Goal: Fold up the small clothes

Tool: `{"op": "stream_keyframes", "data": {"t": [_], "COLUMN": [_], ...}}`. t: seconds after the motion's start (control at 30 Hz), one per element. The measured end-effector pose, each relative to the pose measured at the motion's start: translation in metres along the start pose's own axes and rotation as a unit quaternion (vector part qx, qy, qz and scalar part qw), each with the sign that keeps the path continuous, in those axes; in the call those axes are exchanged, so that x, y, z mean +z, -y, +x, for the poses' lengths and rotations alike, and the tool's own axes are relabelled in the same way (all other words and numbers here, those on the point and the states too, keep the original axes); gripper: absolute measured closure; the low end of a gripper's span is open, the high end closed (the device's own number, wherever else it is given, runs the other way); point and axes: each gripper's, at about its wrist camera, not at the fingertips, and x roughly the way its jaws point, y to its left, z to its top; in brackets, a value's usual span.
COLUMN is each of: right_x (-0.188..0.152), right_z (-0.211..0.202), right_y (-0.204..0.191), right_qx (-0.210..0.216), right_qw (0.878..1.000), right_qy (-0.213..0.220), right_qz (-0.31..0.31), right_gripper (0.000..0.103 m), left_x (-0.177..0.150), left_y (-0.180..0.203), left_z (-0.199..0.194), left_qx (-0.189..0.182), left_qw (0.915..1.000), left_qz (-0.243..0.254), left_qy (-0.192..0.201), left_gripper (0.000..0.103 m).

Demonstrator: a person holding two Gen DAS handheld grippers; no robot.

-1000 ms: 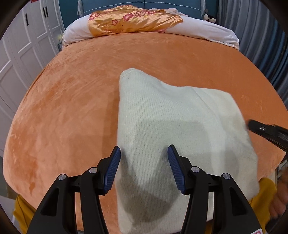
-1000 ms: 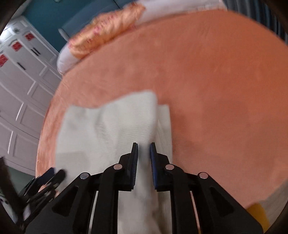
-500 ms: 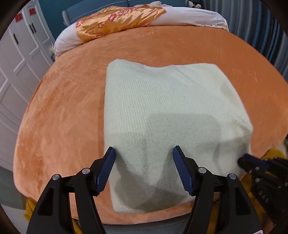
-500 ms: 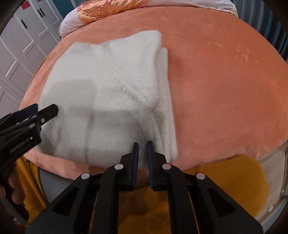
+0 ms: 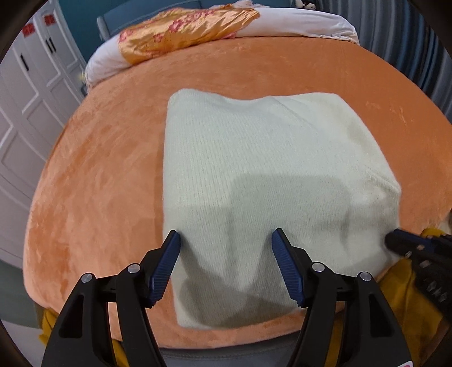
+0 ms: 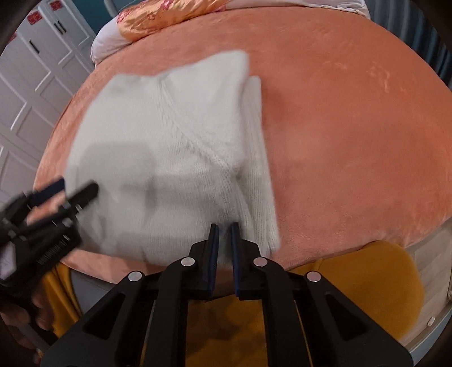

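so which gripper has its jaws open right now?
The left gripper: its jaws have just been opening and stand wide over the sweater, pressing nothing. The right gripper is nearly shut, nothing visibly between.

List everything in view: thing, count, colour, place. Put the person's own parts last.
knit garment: one, cream, folded on the near part of the bed.
blanket: one, orange, covering the bed.
quilt: one, gold with red flowers, at the far end.
white bedding: one, under the quilt.
wardrobe doors: white, left of the bed.
left gripper: black, blue pads, open over the garment's near edge.
right gripper: black, shut, at the garment's near edge.
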Motion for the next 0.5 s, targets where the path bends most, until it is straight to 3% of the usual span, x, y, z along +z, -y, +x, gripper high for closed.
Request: {"op": "stream_keyframes", "data": {"t": [0.03,0.23,0.4,0.5], "right_x": [0.003,0.028,0.039,0.051], "right_z": [-0.011,-0.039,0.021,0.022], "right_y": [0.000,-0.001,0.004,0.002], "right_qx": [0.013,0.040,0.002,0.005], "right_qw": [1.000,0.997,1.000,1.000], "right_qy": [0.010,0.062,0.023,0.020], "right_qz": [0.006,0.017,0.005,0.002], "right_gripper": [0.091,0.091,0.096,0.096], "left_x": [0.000,-0.003,-0.004,-0.005], "left_y": [-0.002,0.002,0.005,0.006], "left_z": [0.000,0.002,0.003,0.003], "left_qx": [-0.005,0.001,0.004,0.009], "left_qw": [1.0000,1.0000,0.9999,0.9999], "left_qz": [-0.006,-0.007,-0.004,-0.002], "left_qy": [-0.003,-0.006,-0.008,-0.009], "left_gripper": [0.038,0.038,0.037,0.037]}}
